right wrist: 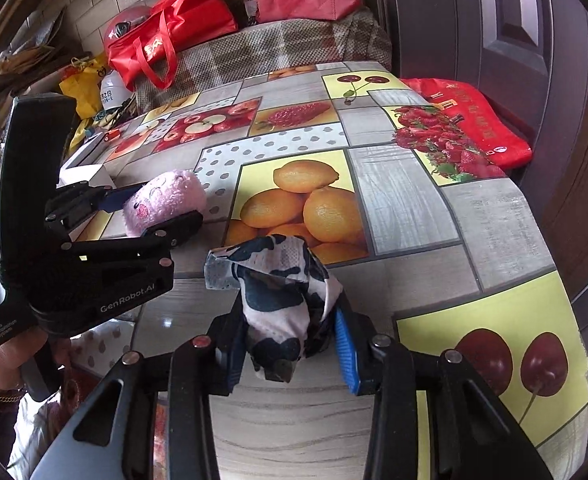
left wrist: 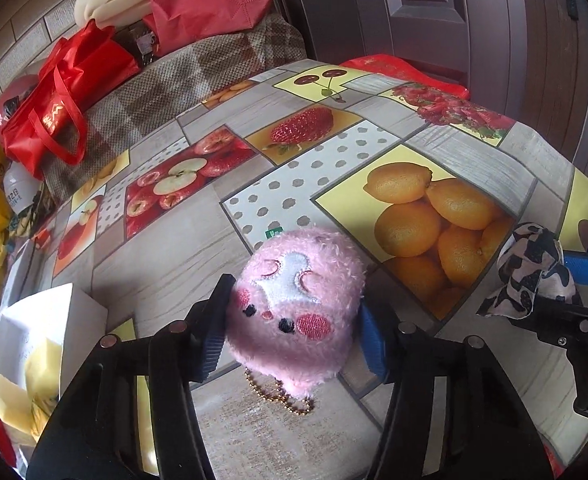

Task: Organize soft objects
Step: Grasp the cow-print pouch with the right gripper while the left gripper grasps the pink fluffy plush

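My left gripper is shut on a pink plush toy with an embroidered face and a gold bead chain hanging under it, just above the fruit-print tablecloth. My right gripper is shut on a crumpled black-and-white cow-print cloth. In the left wrist view the cloth shows at the right edge with the right gripper. In the right wrist view the pink plush sits at the left in the left gripper.
A white box with yellow paper stands at the table's left edge. Red bags and cream cushions lie on a checked sofa behind. Another red bag lies past the far right edge. A dark door stands behind.
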The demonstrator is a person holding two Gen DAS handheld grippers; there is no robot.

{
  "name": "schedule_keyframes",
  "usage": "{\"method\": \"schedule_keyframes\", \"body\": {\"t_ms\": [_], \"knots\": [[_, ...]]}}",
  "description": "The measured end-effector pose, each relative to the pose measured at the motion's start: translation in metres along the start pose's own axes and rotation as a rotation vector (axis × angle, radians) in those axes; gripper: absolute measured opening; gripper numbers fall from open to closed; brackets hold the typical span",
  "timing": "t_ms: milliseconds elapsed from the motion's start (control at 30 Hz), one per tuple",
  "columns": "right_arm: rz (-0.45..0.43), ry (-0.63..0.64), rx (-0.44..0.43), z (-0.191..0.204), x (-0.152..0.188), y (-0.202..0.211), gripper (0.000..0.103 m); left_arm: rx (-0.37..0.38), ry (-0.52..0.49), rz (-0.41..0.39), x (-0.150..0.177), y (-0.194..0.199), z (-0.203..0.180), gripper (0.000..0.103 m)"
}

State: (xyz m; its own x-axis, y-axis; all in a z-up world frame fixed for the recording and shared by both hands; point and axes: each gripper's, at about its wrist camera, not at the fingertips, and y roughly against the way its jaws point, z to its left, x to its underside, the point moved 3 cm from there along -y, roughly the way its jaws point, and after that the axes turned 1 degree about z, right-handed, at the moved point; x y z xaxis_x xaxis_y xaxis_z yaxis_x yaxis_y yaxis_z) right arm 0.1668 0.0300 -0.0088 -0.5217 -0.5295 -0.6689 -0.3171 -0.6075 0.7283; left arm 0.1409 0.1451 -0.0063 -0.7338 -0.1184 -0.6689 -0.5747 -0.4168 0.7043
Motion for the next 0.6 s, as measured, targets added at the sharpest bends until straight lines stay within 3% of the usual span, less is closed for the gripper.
{"method": "schedule_keyframes", "body": {"t_ms": [200, 367, 600], "knots": [[-0.012, -0.005, 0.002, -0.001, 0.000, 0.002, 0.031, -0.061, -0.002, -0.121, 0.003, 0.029, -0.002, 0.056], [-0.074, -0.015, 0.023, -0.003, 0.000, 0.014, 0.031, -0.076, 0.080, -0.198, 0.013, 0.057, 0.005, 0.056], [-0.192, 0.038, 0.072, 0.007, -0.001, 0.034, 0.031, -0.067, 0.142, -0.237, 0.033, 0.084, 0.009, 0.056]]}}
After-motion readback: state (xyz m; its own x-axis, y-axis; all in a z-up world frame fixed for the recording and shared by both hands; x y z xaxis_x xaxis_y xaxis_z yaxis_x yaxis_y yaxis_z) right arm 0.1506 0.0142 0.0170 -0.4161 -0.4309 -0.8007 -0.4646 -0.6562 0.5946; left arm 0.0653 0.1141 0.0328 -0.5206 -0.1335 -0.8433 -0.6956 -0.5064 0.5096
